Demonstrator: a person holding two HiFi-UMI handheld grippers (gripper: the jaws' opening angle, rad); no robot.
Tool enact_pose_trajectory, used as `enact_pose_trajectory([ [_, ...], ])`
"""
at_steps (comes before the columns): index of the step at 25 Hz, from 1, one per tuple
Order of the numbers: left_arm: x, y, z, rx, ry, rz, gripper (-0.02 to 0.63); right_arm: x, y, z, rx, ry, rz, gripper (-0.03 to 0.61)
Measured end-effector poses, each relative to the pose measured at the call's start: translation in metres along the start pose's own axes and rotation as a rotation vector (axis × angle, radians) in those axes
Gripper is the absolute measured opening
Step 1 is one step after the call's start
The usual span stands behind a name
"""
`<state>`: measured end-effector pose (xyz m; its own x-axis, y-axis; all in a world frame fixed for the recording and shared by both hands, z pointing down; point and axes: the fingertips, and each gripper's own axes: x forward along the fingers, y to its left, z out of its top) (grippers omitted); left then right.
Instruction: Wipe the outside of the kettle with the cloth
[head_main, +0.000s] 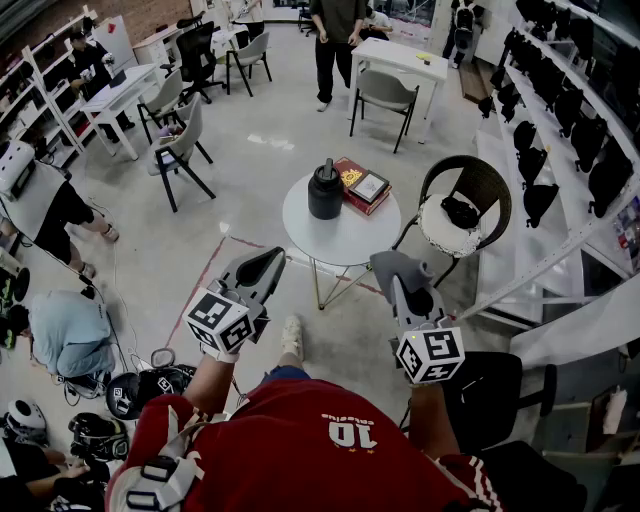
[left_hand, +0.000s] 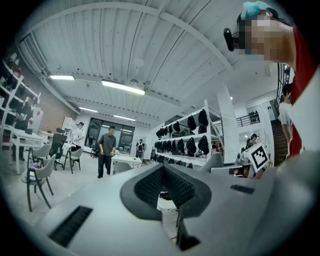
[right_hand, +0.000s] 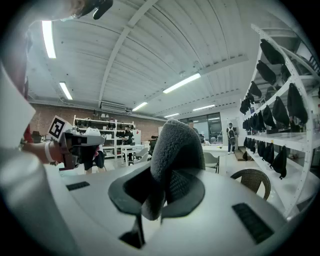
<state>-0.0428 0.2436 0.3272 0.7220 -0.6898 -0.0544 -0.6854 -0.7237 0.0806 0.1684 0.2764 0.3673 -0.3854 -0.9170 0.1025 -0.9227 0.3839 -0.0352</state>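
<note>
Both grippers hang in the air on the near side of the round white bench (head_main: 345, 238). The left gripper (head_main: 268, 258) has its fingers pressed together at the tips, with nothing between them. The right gripper (head_main: 398, 272) has its fingers pinching a grey cloth (right_hand: 172, 145), which bunches up above them. The black kettle (head_main: 324, 190) stands upright at the bench's far left, well apart from both grippers and just beside a red book (head_main: 362, 186) to its right.

Black kettle (head_main: 324, 190) mid-frame on a white round counter (head_main: 345, 245), beside a red book (head_main: 350, 178). Grey cloth (right_hand: 172, 150). Grey left claw (head_main: 268, 258) with black-and-white square markers.
</note>
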Motion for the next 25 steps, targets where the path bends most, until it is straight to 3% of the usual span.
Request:
enact_pose_trajectory([
  [16, -0.005, 0.000, 0.000, 0.006, 0.004, -0.017, 0.008, -0.001, 0.012, -0.002, -0.014, -0.004, -0.004, 0.046],
  [25, -0.005, 0.017, -0.004, -0.013, 0.009, -0.002, 0.008, 0.017, 0.020, -0.001, 0.016, 0.004, 0.040, 0.046],
])
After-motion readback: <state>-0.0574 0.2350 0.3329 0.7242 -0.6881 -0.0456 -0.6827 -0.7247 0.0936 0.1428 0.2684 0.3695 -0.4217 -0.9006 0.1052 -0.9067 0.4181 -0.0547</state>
